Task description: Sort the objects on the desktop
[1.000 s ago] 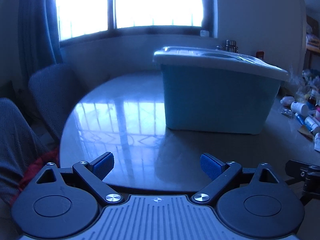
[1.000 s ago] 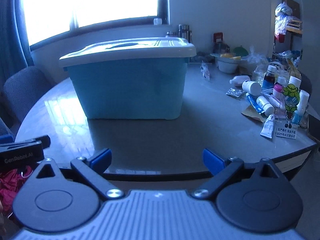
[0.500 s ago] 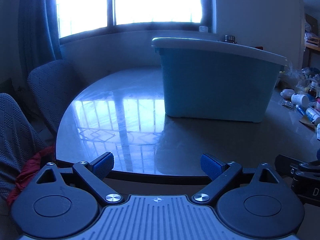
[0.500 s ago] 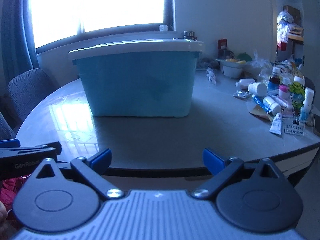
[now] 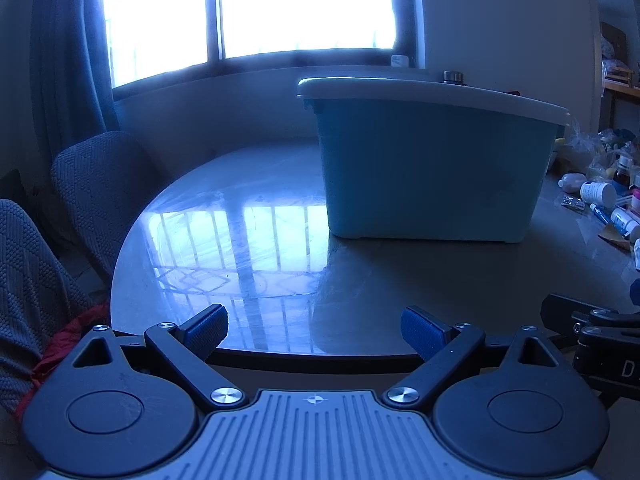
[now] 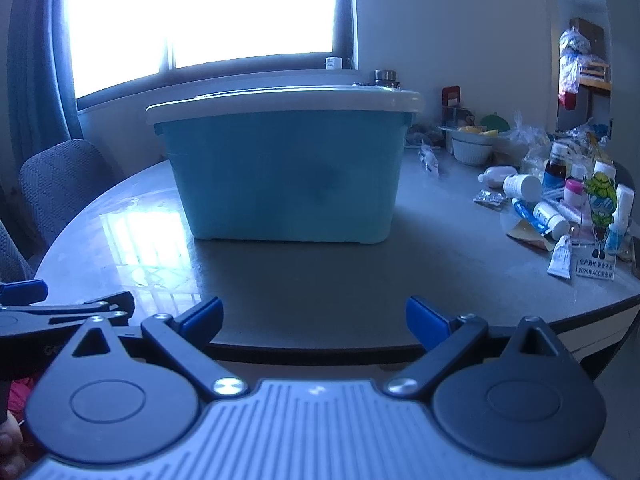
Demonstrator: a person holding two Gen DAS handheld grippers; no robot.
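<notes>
While the blue box (image 6: pixel 284 176) has its lid (image 6: pixel 280 100) on, the bottles (image 6: pixel 552 204) lie loose; left gripper (image 5: pixel 314 332) and right gripper (image 6: pixel 314 320) gape empty, nothing sorted.

A bright window (image 5: pixel 304 4) with a dark blue curtain (image 5: pixel 68 52) stands behind; two grey woven-fabric chairs (image 5: pixel 96 184) stand beside the round desk (image 5: pixel 256 240).

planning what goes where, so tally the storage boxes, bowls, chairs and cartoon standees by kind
blue storage box with white lid: 1
white bowl: 1
grey fabric chairs: 2
cartoon standee: 1
total: 5
</notes>
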